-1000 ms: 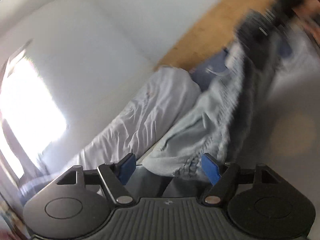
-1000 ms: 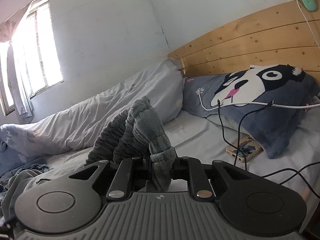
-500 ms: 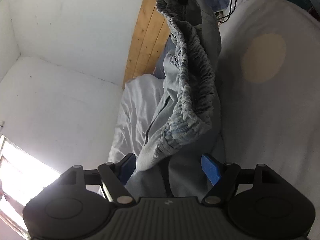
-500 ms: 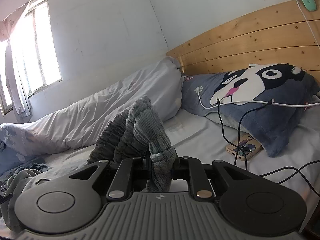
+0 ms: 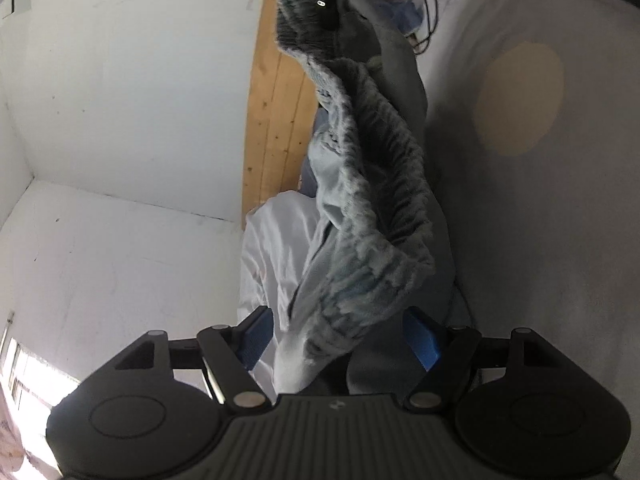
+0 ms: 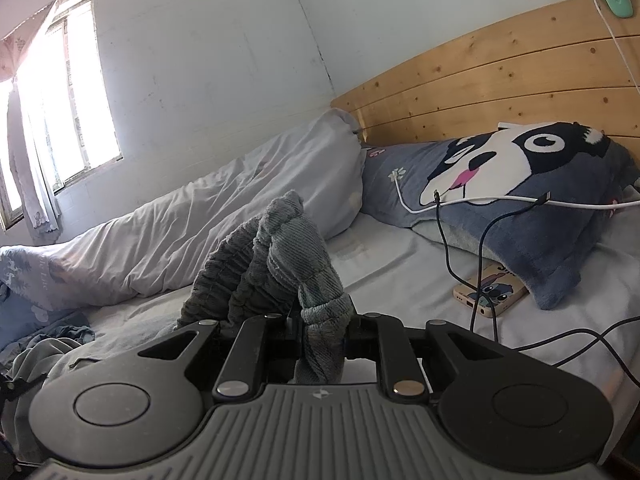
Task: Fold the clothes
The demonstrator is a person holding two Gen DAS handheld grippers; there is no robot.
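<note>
So, grey garment [image 6: 280, 264] hangs over a bed [image 6: 400, 272] with wooden headboard [image 6: 500, 92], white walls around.
My right gripper [image 6: 322, 330] pinches its elastic waistband; my left gripper [image 5: 338, 334] has fingers spread, cloth sagging between them; duvet [image 6: 208, 220], dog pillow [image 6: 512, 184], phone [image 6: 490, 290] nearby.

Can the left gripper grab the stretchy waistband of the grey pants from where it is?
Probably yes. The left gripper is open, its blue pads either side of the waistband hanging between them, nothing in the way. The right gripper already pinches the other end.
</note>
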